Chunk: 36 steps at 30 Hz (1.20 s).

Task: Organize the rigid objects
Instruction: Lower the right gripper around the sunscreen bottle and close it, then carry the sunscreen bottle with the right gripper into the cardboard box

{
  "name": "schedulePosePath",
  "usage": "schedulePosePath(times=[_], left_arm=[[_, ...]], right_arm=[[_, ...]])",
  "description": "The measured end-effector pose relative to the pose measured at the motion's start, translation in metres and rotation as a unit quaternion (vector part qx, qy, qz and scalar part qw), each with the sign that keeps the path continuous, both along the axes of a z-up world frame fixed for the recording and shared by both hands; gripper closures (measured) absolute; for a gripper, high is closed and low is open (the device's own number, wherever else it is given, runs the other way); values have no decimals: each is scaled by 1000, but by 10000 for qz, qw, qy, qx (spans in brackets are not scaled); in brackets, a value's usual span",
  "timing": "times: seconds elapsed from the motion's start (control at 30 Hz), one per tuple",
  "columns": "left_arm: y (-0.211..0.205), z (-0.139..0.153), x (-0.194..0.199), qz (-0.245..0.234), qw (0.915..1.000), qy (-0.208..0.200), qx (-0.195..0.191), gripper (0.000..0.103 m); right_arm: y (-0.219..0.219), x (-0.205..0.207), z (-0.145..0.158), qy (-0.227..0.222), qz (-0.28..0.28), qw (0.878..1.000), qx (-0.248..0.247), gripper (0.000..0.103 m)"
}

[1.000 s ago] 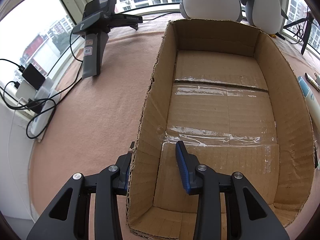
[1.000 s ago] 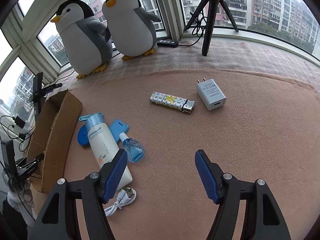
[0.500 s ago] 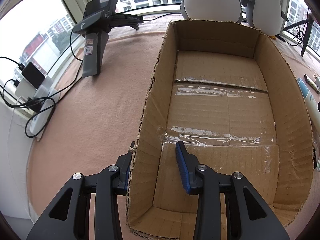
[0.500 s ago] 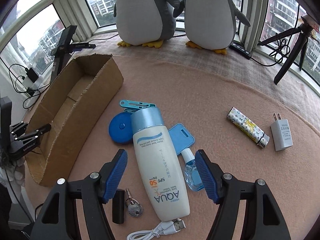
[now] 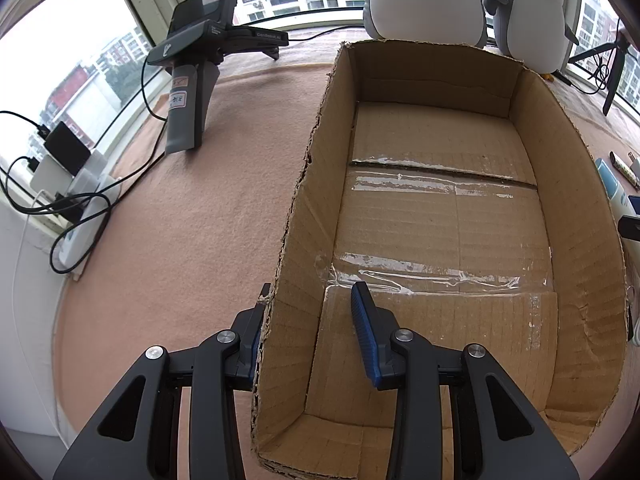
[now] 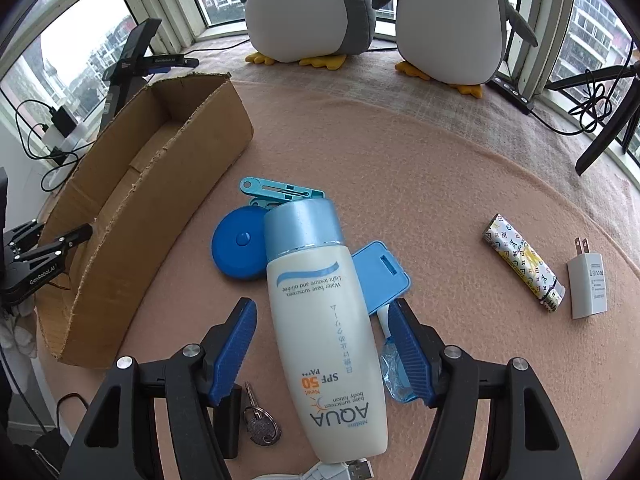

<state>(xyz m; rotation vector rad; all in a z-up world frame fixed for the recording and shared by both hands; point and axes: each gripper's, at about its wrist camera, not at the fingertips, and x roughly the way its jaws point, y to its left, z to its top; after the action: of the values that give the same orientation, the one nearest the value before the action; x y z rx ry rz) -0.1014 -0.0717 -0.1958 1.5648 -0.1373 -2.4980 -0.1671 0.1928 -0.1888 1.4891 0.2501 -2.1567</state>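
A white sunscreen bottle (image 6: 320, 320) with a blue cap lies on the pink cloth, partly over a round blue tape measure (image 6: 236, 248), a blue clip (image 6: 276, 192) and a blue tag (image 6: 380, 276). My right gripper (image 6: 320, 344) is open, one finger on each side of the bottle's body. A small blue spray bottle (image 6: 394, 372) lies under the right finger. A patterned lighter (image 6: 520, 262) and a white charger (image 6: 588, 284) lie further right. My left gripper (image 5: 310, 320) is open astride the left wall of the empty cardboard box (image 5: 580, 200).
A key (image 6: 260, 424) and a white USB cable (image 6: 344, 470) lie near my right fingers. Two plush penguins (image 6: 308, 4) stand at the window. A spare gripper (image 5: 192, 92) and a power strip (image 5: 80, 216) with cables sit left of the box. A tripod (image 6: 600, 140) stands at the right.
My right gripper has come lower and closer, so its open fingers now flank the sunscreen bottle. The left gripper and the box have not moved.
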Motion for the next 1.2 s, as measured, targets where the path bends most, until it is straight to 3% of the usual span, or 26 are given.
schedulePosePath(times=[0.07, 0.13, 0.27, 0.8, 1.0, 1.2], left_arm=[[0, 0, 0, 0, 10000, 1, 3, 67], [0, 0, 0, 0, 10000, 1, 5, 67], [0, 0, 0, 4, 10000, 9, 13, 67], [-2, 1, 1, 29, 10000, 41, 69, 67], [-2, 1, 1, 32, 10000, 43, 79, 67], [-2, 1, 2, 33, 9999, 47, 83, 67]], right_arm=[[-2, 0, -2, -34, 58, 10000, 48, 55], [-5, 1, -6, -74, 89, 9998, 147, 57], [-9, 5, -6, 17, 150, 9995, 290, 58], [-1, 10, 5, 97, -229, 9997, -74, 60], [7, 8, 5, -104, -445, 9982, -377, 60], [9, 11, 19, 105, -533, 9977, -404, 60]])
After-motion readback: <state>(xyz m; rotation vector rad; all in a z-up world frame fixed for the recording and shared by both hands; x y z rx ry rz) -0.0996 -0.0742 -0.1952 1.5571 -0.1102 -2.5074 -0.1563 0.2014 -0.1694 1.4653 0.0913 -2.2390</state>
